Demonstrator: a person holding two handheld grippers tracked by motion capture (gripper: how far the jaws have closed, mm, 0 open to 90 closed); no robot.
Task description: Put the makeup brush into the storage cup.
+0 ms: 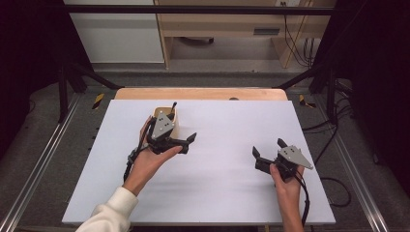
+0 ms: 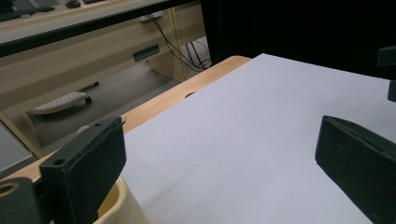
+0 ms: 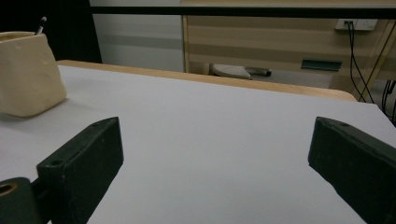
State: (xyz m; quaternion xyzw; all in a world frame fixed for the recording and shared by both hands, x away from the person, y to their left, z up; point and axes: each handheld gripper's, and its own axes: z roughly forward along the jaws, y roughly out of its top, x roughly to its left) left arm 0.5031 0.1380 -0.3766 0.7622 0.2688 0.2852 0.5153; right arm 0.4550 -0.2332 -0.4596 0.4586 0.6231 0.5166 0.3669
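**Both grippers empty beside the cream cup**

Nearest the camera, a white sleeve (image 1: 112,211) comes in at the near left, its hand carrying the left gripper (image 1: 186,142) just beside the cream cup (image 1: 172,121), which stands on the white table (image 1: 232,193) left of centre towards the far edge. A dark stick (image 1: 173,105) pokes out of the cup. The left gripper's jaws stand wide apart with nothing between them; one jaw hangs at the cup's rim (image 2: 116,198), and contact cannot be told. The right gripper (image 1: 268,151), well apart at the near right, is also spread wide and empty. The step in hand looks like drawing clear of the cup: move level and slowly, so the near jaw does not tip it.
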